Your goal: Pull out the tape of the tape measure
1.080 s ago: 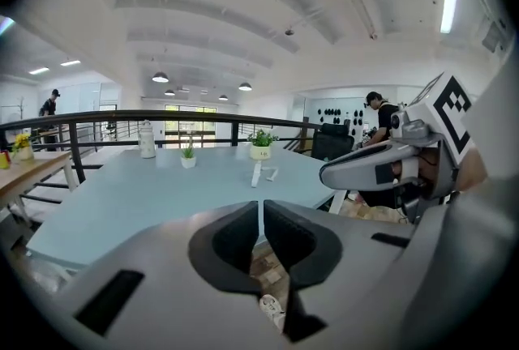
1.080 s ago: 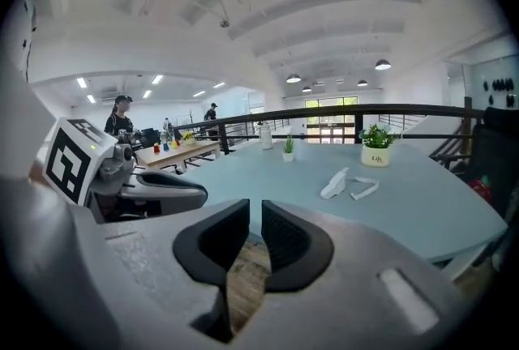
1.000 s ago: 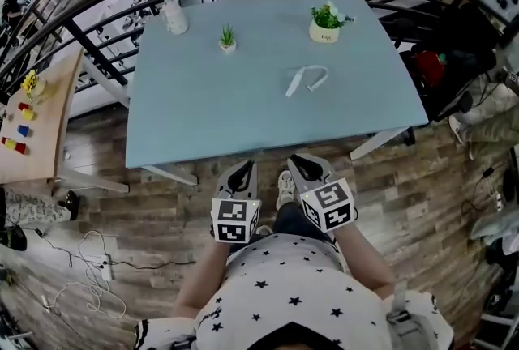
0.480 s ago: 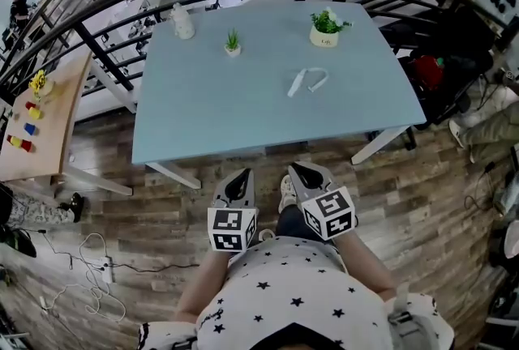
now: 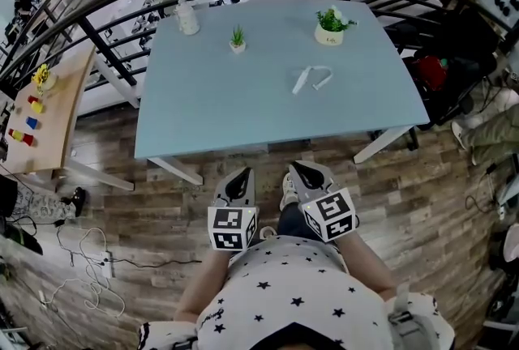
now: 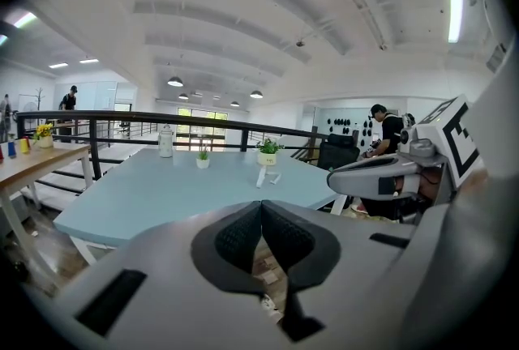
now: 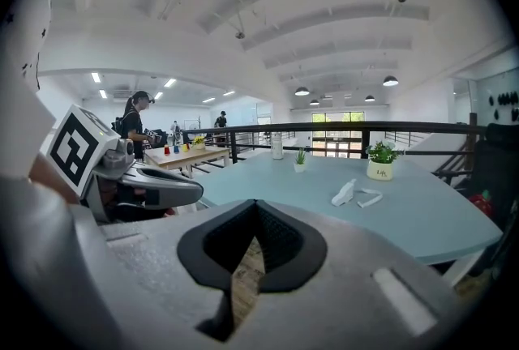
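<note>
The white tape measure [image 5: 302, 81] lies on the light blue table [image 5: 211, 113], right of centre, with its white strap loop [image 5: 323, 79] beside it. It also shows far off in the left gripper view as the tape measure [image 6: 262, 177], and in the right gripper view as the tape measure [image 7: 345, 194]. My left gripper [image 5: 241, 173] and right gripper [image 5: 302, 168] hang close to my body over the wooden floor, short of the table's near edge. Both are shut with nothing between the pads, as seen on the left gripper [image 6: 261, 207] and the right gripper [image 7: 256, 207].
A white bottle [image 5: 187, 17], a small plant [image 5: 237, 38] and a bigger potted plant [image 5: 329, 24] stand along the table's far side. A black railing [image 5: 105, 0] curves behind it. A wooden side table [image 5: 49, 121] stands left; cables [image 5: 81, 275] lie on the floor.
The view has drifted a little, so the table sits slightly further right. Both grippers have stayed in front of my body, the left one a touch lower.
</note>
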Available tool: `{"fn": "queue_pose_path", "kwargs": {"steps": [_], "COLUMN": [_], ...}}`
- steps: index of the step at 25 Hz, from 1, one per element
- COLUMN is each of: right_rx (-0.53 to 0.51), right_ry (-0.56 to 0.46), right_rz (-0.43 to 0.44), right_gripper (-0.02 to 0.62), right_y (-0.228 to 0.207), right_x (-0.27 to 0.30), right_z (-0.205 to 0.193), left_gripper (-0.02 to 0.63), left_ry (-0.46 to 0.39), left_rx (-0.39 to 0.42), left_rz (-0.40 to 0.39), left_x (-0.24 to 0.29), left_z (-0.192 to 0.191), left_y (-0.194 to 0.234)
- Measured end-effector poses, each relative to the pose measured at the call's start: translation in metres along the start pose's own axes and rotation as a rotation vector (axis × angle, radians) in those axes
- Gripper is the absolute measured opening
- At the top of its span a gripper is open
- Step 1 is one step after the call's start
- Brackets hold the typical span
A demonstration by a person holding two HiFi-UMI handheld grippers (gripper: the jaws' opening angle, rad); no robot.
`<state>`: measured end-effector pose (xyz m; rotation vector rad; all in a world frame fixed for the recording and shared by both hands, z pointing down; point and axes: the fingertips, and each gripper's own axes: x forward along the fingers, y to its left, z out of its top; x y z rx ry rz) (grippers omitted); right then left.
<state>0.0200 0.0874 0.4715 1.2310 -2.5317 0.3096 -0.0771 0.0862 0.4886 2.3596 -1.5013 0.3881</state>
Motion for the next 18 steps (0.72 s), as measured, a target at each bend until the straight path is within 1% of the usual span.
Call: {"fn": "queue_pose_path", "kwargs": {"steps": [5, 11, 18], "right_rx": [-0.006, -0.018, -0.017], "right_ry": [-0.001, -0.012, -0.004], "right_rz": [0.013, 0.008, -0.001], "right_gripper": [0.006, 0.005, 0.005], "right_y": [0.0037, 0.0019, -0.0029], "right_x": [0.0032, 0.0012, 0.0017], "right_z": [0.0029, 0.0089, 0.0053], "left_gripper": [0.005, 0.005, 0.005], "left_ry": [-0.003, 0.001, -0.001], "left_rx": [-0.004, -0.003, -0.002], "left_rz": [0.006, 0.007, 0.015], "left_x": [-0.0002, -0.0004, 0.0027], "left_z": [-0.0001, 0.0004, 0.001], "left_y": [0.0048, 0.0052, 0.0056]}}
